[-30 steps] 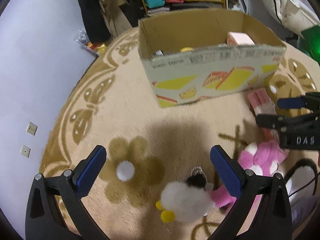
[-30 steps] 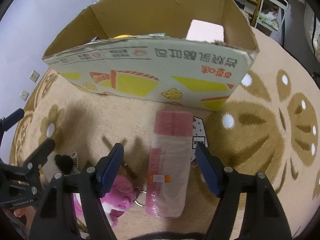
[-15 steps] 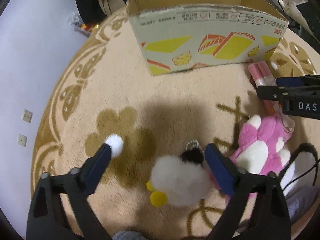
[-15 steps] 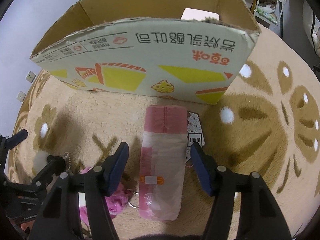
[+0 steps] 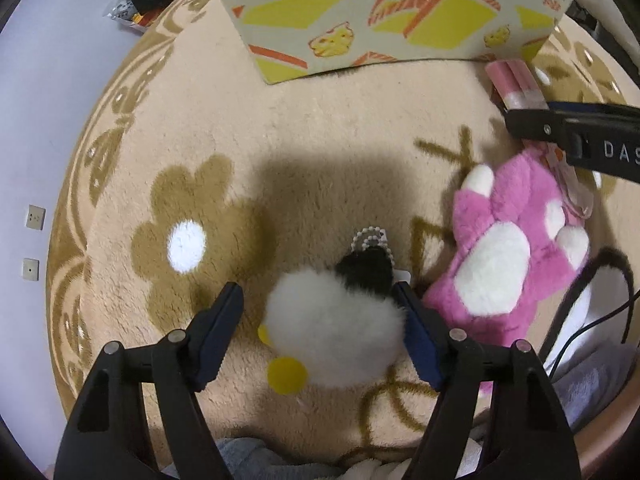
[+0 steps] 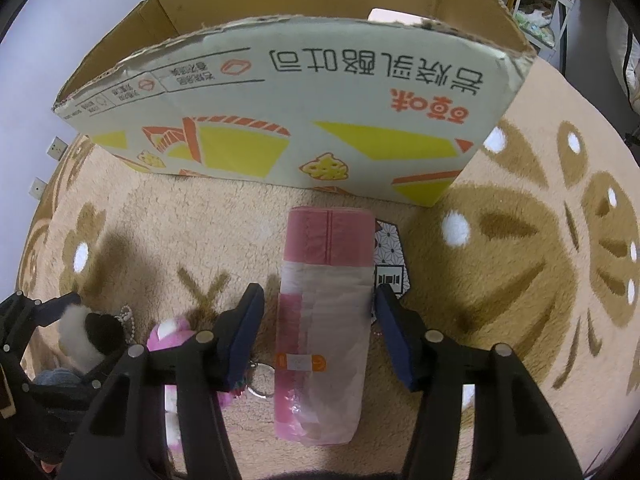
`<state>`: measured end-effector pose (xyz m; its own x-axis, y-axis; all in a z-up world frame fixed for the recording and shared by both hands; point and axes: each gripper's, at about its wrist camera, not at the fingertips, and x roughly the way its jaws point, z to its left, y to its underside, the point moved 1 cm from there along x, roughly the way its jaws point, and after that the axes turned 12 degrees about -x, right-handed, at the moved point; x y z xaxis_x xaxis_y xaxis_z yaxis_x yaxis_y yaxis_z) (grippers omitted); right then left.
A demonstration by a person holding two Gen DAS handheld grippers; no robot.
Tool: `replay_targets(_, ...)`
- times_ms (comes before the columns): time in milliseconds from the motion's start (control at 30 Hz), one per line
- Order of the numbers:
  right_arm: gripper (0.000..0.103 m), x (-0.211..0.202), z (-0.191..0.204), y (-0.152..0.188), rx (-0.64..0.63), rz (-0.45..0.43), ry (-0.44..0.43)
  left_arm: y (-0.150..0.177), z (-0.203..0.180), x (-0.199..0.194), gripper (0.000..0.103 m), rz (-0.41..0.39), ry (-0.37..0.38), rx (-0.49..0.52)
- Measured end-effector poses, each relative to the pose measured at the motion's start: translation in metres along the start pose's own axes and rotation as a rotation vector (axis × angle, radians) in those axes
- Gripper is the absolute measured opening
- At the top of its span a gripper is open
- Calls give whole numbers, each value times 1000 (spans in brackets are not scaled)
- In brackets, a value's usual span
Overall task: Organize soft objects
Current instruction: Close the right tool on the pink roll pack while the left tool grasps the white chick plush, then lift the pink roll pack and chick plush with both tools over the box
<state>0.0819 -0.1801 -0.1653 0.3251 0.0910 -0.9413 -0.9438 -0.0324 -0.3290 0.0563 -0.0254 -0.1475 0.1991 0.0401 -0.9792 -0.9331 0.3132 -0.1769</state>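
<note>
We hold two grippers over the rug (image 5: 320, 140), and sorting has barely begun: one pale pink item shows inside the cardboard box (image 6: 304, 92). Our left gripper (image 5: 320, 332) has been closing its jaws around the white fluffy toy (image 5: 334, 328); its right pad meets the fur, the left stands clear. Our right gripper (image 6: 318, 332) has been narrowing on the pink bag roll (image 6: 324, 320), not yet pressing. The pink paw plush (image 5: 508, 252) waits alongside. Most of the box interior is hidden.

Left gripper (image 5: 320, 316) closing around the white fluffy plush (image 5: 334, 328) on the beige rug (image 5: 320, 140); right pad touching, left pad apart.
</note>
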Motion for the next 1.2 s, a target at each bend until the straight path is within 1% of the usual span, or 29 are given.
replay_targets(167, 60, 1, 2, -1, -4, 2, 4, 1, -1, 3, 54, 30, 37, 5)
replay_targets(200, 60, 2, 4, -1, -7, 2, 7, 1, -2, 4, 45, 37, 53, 5)
replay_targets(233, 58, 2, 6, -1, -11, 2, 11, 2, -2, 4, 38, 43, 65, 6)
replay_targets(267, 55, 2, 7, -1, -14, 2, 15, 2, -2, 4, 37, 46, 72, 9)
replay_targets(300, 49, 3, 9, -1, -17, 3, 24, 2, -3, 3, 36, 43, 71, 13)
replay_targets(400, 49, 3, 13, 2, -12, 2, 26, 2, -3, 3, 35, 39, 74, 8)
replay_targets(633, 49, 3, 18, 0, -23, -5, 25, 1, 3, -4, 33, 3, 44, -22)
replay_targets(700, 49, 2, 20, 0, -30, -9, 23, 2, 5, -8, 33, -16, 27, -31)
replay_targets(733, 49, 1, 17, 1, -38, -12, 20, 1, 5, -8, 33, -22, 26, -38)
replay_targets(967, 48, -4, 25, 0, -53, -30, 13, -3, 18, -22, 33, -86, 9, -83)
replay_targets(1200, 48, -18, 26, 0, -56, -70, -2, -6, 15, -26, 33, -125, -14, -98)
